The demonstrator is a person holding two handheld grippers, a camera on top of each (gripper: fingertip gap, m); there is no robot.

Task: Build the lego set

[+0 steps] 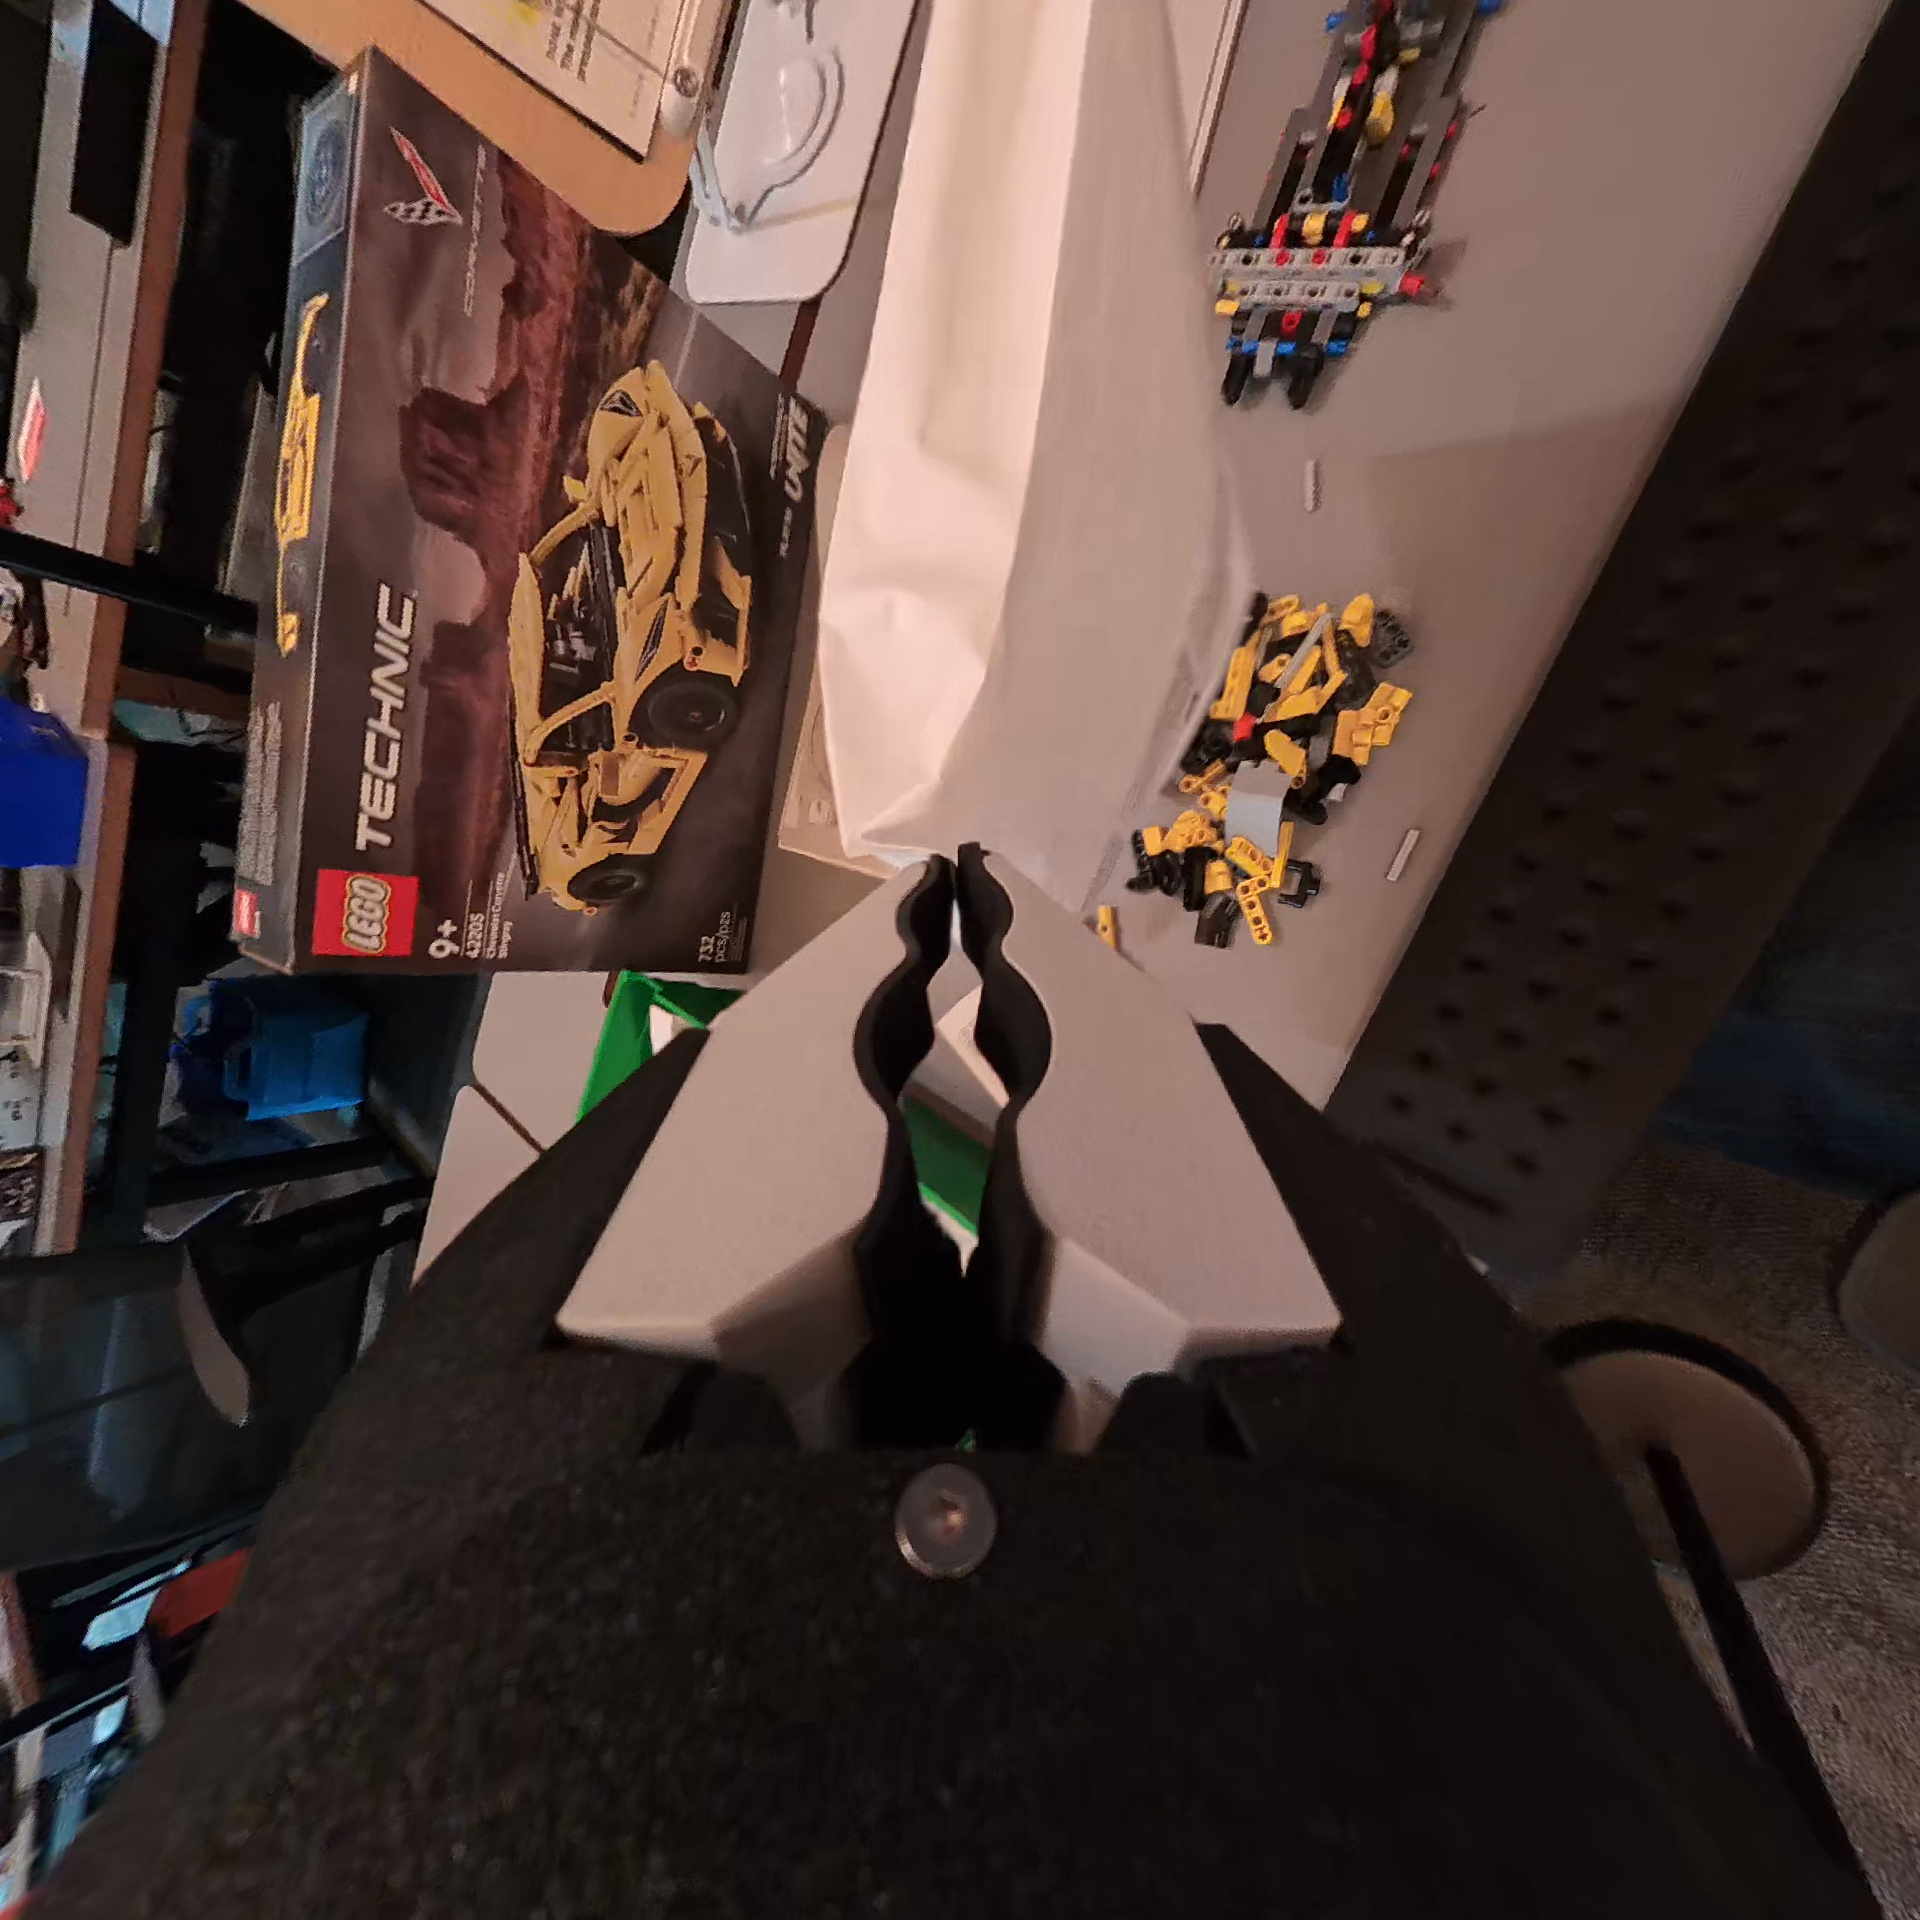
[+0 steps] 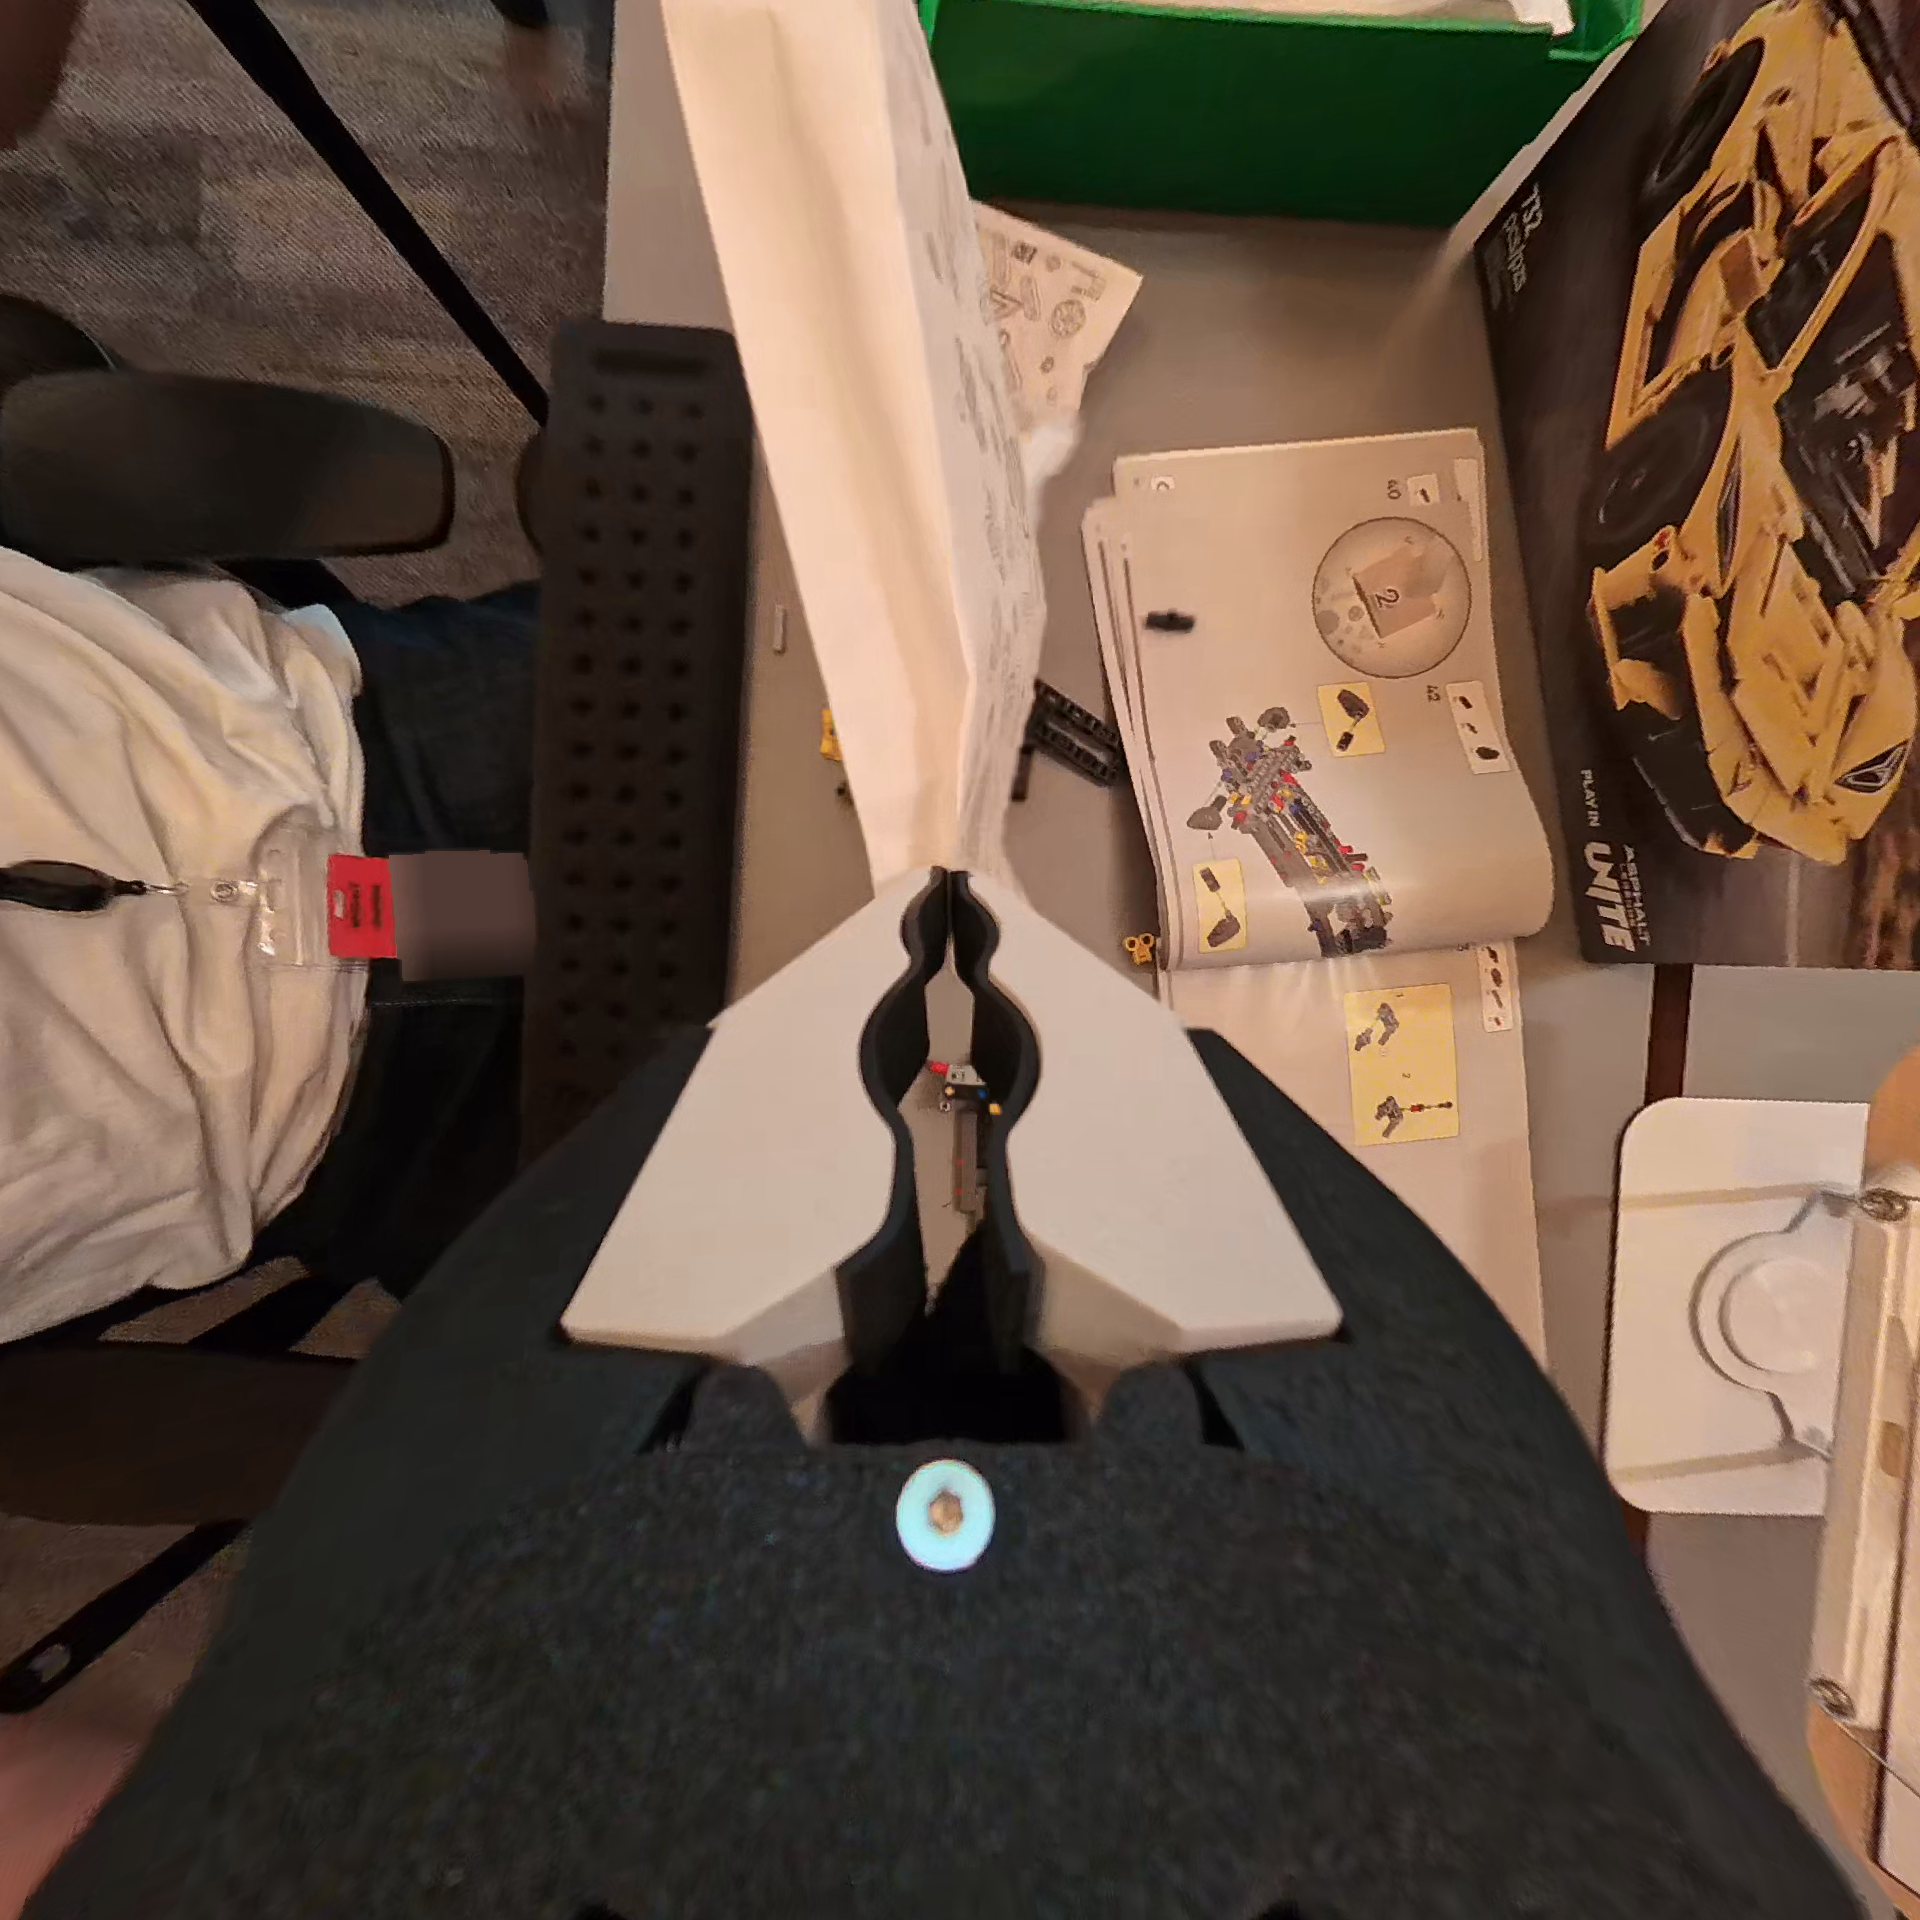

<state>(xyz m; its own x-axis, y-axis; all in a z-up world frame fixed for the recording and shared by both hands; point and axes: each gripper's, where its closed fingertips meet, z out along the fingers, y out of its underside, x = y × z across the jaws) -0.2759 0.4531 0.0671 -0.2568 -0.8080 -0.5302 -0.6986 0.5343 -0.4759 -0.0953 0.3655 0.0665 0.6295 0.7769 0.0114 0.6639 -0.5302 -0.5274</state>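
Left gripper (image 1: 954,868): fingertips nearly together, pinching the lower corner of a white paper bag (image 1: 997,436) that rises across the desk (image 1: 1538,343). A thin slit shows between the tips; the bag edge sits in it.

Right gripper (image 2: 948,883): tips pressed together on an edge of the same bag (image 2: 831,364), which is lifted off the desk (image 2: 1278,343) and runs up and away from the tips.

Left wrist view:
- Loose pile of yellow and black pieces (image 1: 1273,758) on the desk, just right of the bag.
- Part-built chassis (image 1: 1335,208), grey with red, blue and yellow pins, farther along the desk, well apart from the pile.
- Two small grey pins lie singly near the pile.
- Set box (image 1: 509,582) with a yellow car pictured, left of the bag.
- Black perforated panel (image 1: 1704,727) runs along the desk's right edge.

Right wrist view:
- Open instruction booklet (image 2: 1320,707) flat on the desk, right of the bag; a small black piece (image 2: 1169,621) rests on its page.
- Black beam (image 2: 1070,732) between bag and booklet.
- Small yellow piece (image 2: 1140,948) at the booklet's near corner.
- Printed sheet (image 2: 1049,301) behind the bag.
- Green bin (image 2: 1195,114) at the far edge.
- Box (image 2: 1745,468) at the right.
- Person in a white shirt (image 2: 156,883) at the left, with a badge on a clip.
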